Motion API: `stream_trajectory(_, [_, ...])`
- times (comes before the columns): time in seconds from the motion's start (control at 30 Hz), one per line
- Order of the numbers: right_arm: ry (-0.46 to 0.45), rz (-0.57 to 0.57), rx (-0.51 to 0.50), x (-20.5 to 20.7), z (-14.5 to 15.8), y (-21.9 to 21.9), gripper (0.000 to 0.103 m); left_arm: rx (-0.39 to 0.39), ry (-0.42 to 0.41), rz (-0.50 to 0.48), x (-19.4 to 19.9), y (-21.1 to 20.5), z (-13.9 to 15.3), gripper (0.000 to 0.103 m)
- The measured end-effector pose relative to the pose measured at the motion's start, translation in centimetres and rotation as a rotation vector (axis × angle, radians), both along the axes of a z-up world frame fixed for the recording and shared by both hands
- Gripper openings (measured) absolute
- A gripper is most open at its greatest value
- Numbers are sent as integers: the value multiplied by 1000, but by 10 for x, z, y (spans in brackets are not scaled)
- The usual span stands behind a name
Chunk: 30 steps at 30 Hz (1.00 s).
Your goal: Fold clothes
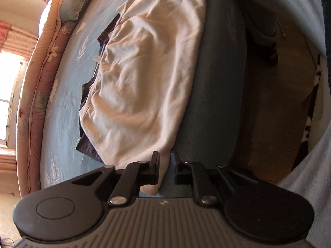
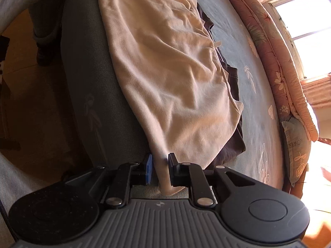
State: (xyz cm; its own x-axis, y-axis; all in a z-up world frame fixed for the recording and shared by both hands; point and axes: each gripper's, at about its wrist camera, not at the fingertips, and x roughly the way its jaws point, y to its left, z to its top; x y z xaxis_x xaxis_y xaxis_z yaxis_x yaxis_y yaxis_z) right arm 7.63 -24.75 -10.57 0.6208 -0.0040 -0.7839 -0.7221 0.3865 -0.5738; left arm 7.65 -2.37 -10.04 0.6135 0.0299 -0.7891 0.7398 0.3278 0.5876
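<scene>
A cream garment (image 1: pixel 144 72) (image 2: pixel 165 72) lies wrinkled along the near edge of the bed, on top of a dark garment (image 1: pixel 89 144) (image 2: pixel 233 78) that shows at its far side. One lower corner of the cream cloth hangs between the jaws of my left gripper (image 1: pixel 165 169), beside the left finger, and a slit of bedspread shows next to the other. The opposite corner hangs between the jaws of my right gripper (image 2: pixel 160 169), touching the black finger (image 2: pixel 172 169). A small gap separates it from the blue pad (image 2: pixel 149 169). Both grippers stand slightly open, pointing down at the bed edge.
The bed (image 1: pixel 68 103) (image 2: pixel 258 103) has a light blue floral spread. A folded pink floral quilt (image 1: pixel 41 82) (image 2: pixel 275 62) and a pillow (image 1: pixel 76 2) (image 2: pixel 295 144) lie along its far side under a bright window (image 2: pixel 306 31). A person's trouser leg (image 1: pixel 262 26) (image 2: pixel 45 20) stands on the wooden floor (image 1: pixel 279 103) beside the bed.
</scene>
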Motion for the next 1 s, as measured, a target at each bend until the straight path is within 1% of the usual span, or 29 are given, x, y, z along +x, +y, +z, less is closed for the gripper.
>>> stream_trajectory(0.03, [0,-32,45,2,9,-5,28,-44,9,47,10,6,10,16])
stream_trajectory(0.07, [-1,-64,89,5,17,-9,33,-100,28,94,20,11,15,18])
stream_trajectory(0.13, [6,-128,187,11,32,-17,35,-213,68,189,41,20,23,20])
stream_trajectory(0.23, [64,-233,391,31,39,-20,36,-375,130,324,68,32,32,22])
stream_trajectory(0.27, [90,-266,454,37,39,-20,36,-409,167,353,67,33,24,22])
stream_trajectory(0.3, [122,-294,494,41,34,-20,36,-429,206,388,66,35,15,22])
stream_trajectory(0.4, [197,-375,537,44,10,-26,36,-431,283,478,57,49,-14,23])
stream_trajectory(0.43, [223,-402,551,45,2,-27,36,-437,306,505,54,55,-19,25])
stream_trajectory(0.5, [245,-440,603,43,-7,-42,40,-470,337,545,50,72,-13,29])
stream_trajectory(0.53, [269,-466,642,42,-6,-52,44,-479,345,558,49,78,-10,28])
stream_trajectory(0.57, [293,-497,665,42,-4,-61,45,-481,335,555,52,79,-4,28])
stream_trajectory(0.6, [284,-507,678,42,-1,-65,45,-495,321,546,59,77,4,31])
stream_trajectory(0.63, [274,-514,690,43,4,-68,46,-508,306,537,66,75,12,38])
stream_trajectory(0.7, [243,-507,736,53,18,-66,47,-544,279,519,81,70,26,47])
stream_trajectory(0.77, [210,-491,798,65,32,-60,54,-622,266,499,107,58,34,47])
stream_trajectory(0.8, [187,-483,830,74,38,-55,56,-656,263,495,119,53,36,48])
stream_trajectory(0.87, [148,-488,867,93,39,-43,57,-710,278,512,143,44,30,52])
stream_trajectory(0.9, [150,-503,883,104,34,-41,57,-737,288,526,155,40,26,54])
stream_trajectory(0.97, [153,-533,915,125,25,-36,57,-792,331,582,174,43,12,54])
stream_trajectory(1.0, [153,-553,919,134,19,-36,57,-809,339,607,181,47,4,54])
